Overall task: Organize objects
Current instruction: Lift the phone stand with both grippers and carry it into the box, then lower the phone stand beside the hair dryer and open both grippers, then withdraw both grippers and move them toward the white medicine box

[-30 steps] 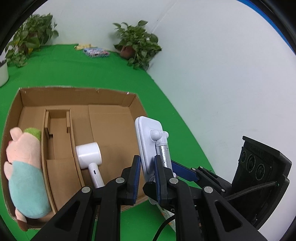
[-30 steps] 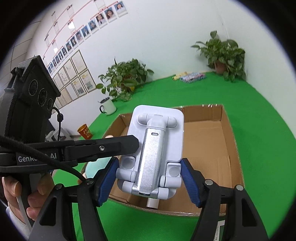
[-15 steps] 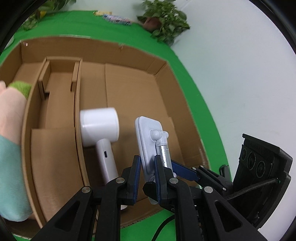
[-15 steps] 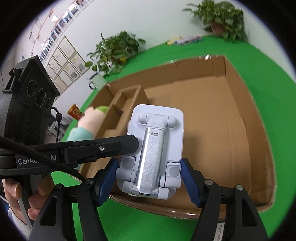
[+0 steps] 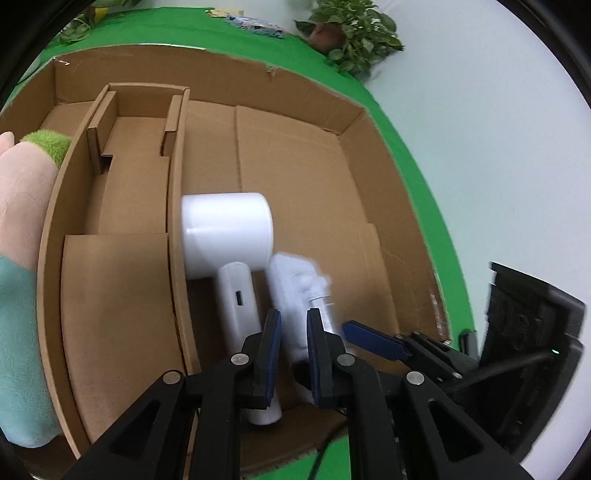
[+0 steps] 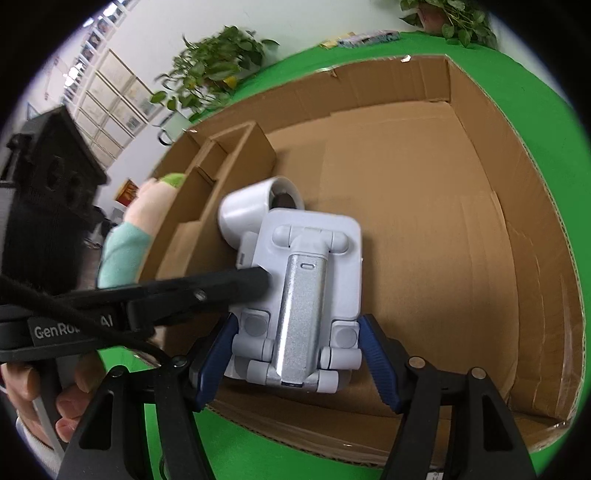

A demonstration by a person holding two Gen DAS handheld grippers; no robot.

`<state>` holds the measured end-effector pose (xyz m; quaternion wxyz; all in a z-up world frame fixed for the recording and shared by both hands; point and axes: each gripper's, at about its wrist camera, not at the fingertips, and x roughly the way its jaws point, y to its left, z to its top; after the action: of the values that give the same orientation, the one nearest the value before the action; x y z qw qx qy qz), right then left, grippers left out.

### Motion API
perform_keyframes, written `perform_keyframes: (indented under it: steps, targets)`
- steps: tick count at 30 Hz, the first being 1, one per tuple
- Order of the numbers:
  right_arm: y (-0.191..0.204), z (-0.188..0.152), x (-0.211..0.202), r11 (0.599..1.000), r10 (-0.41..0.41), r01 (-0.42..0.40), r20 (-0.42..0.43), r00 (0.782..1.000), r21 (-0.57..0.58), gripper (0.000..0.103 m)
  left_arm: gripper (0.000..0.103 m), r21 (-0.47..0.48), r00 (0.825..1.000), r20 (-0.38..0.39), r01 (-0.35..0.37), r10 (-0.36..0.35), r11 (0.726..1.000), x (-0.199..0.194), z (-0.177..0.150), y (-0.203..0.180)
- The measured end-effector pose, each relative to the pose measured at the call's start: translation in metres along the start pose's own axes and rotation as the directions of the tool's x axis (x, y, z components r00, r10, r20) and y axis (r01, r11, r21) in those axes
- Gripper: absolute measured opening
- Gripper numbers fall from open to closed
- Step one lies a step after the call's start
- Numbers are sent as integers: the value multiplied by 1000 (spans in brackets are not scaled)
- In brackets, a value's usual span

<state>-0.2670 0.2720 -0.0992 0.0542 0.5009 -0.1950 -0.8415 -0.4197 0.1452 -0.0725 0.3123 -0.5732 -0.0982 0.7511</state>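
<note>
A white folding phone stand (image 6: 301, 306) with a silver arm hangs low inside the big right compartment of the cardboard box (image 6: 480, 229). My right gripper (image 6: 297, 354) is shut on the stand's lower end. My left gripper (image 5: 291, 332) has its jaws around the stand's edge (image 5: 295, 291); a small gap shows and the stand is blurred there. A white hair dryer (image 5: 227, 236) lies in the same compartment, right beside the stand, and also shows in the right wrist view (image 6: 255, 214).
A plush toy (image 5: 22, 258) in pink, green and teal fills the box's left compartment. Cardboard dividers (image 5: 173, 221) split the box. The box sits on a green table (image 6: 535, 74). Potted plants (image 5: 351, 33) and small packets stand at the table's far edge.
Both grippers have carried the stand forward and down into the box, next to the hair dryer. The left gripper's jaws have eased apart a little around the stand.
</note>
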Motion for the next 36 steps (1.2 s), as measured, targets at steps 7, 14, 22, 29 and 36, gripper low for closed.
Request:
perform_keyframes:
  steps: [7,14,22,29,36]
  targets:
    - [1,6,-2,1000,16,-16,-5,1000,13,67,11,25,996,72,-58,56,998,-34,-9,3]
    - [9,5,13,990,-132,131,-20,991,-54,51,11,14,989,100,-114,112,993,-51,-22,20]
    - [30,-3,18,974,-169,164,-21,985,-159,21,12,8,990,87,-108,107,994,-52,-37,30]
    - [26,-4,9,981,-165,165,6,986,-99,39,18,16,988,104,-120,117,993,-56,-38,34]
    - [43,-37,-62,932,-297,353,386,874,-83,84,46,144,880,389,-351,274,925,-107,-70,-6]
